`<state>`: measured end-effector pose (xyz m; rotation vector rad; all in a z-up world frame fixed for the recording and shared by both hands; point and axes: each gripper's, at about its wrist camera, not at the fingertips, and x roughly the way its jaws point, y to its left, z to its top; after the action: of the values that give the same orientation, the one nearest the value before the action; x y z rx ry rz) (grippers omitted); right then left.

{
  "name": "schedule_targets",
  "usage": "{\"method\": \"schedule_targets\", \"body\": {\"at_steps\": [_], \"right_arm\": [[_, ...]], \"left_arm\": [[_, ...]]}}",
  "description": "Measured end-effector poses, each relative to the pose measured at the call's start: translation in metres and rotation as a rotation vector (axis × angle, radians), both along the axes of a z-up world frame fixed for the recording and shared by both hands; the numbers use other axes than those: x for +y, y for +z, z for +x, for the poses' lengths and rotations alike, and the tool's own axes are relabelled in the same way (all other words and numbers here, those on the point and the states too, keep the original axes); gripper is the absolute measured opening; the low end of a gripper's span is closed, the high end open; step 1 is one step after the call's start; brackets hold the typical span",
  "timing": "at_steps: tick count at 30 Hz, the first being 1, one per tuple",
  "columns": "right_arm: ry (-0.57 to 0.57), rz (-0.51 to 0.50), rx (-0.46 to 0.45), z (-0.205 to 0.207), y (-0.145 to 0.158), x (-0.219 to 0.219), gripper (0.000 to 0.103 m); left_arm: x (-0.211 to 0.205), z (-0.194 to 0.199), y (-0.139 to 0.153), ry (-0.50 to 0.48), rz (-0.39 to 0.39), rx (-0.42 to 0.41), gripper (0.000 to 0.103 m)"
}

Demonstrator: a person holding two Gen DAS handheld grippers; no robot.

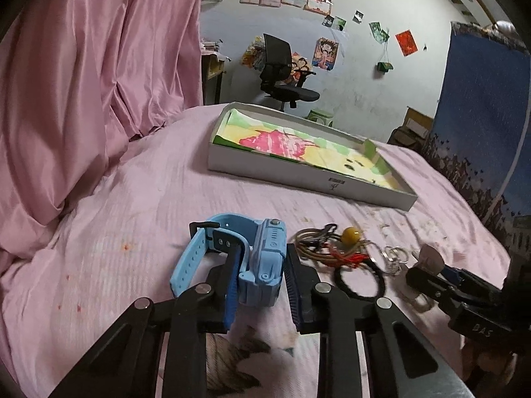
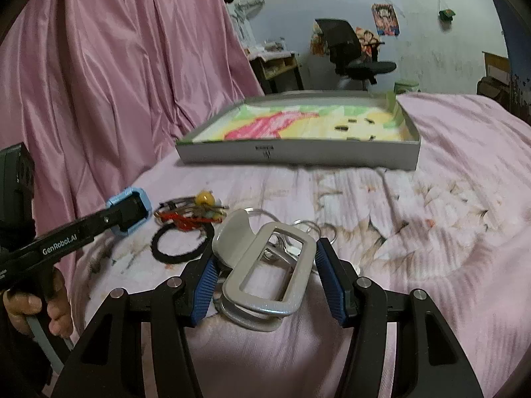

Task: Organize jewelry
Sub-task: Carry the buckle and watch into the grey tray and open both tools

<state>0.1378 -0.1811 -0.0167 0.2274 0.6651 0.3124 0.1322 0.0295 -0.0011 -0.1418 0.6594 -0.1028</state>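
Note:
A blue smartwatch (image 1: 265, 258) lies on the pink bedsheet (image 1: 132, 232), and my left gripper (image 1: 260, 255) is shut on it, its pads pressed to both sides of the case. From the right wrist view, the left gripper (image 2: 132, 214) shows side-on with the blue case around its tip. My right gripper (image 2: 267, 252) is shut on a grey watch band (image 2: 272, 275) with an empty rectangular frame. Between the grippers lies a tangle of hair ties with a yellow bead (image 1: 351, 233), red thread, a black ring (image 2: 154, 243) and metal key rings (image 1: 395, 255).
A shallow white box (image 1: 298, 179) lined with coloured paper sits farther back on the bed, with a few small dark items inside. Pink curtain (image 1: 83, 99) hangs on the left. An office chair (image 1: 282, 76) stands beyond the bed. A hand (image 2: 33, 305) holds the left gripper's handle.

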Motion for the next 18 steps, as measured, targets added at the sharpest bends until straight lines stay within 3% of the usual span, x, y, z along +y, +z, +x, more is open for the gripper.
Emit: {"method": "schedule_targets", "body": {"at_steps": [9, 13, 18], "right_arm": [[0.014, 0.011, -0.068, 0.012, 0.029, -0.011, 0.052], [-0.003, 0.013, -0.094, 0.046, 0.048, -0.024, 0.052], [-0.033, -0.017, -0.107, 0.102, 0.059, -0.035, 0.052]], "left_arm": [[-0.008, 0.007, 0.027, -0.027, -0.045, -0.033, 0.024], [-0.014, 0.033, 0.045, -0.042, -0.066, -0.060, 0.024], [-0.035, 0.080, 0.062, -0.085, -0.032, -0.095, 0.024]]}}
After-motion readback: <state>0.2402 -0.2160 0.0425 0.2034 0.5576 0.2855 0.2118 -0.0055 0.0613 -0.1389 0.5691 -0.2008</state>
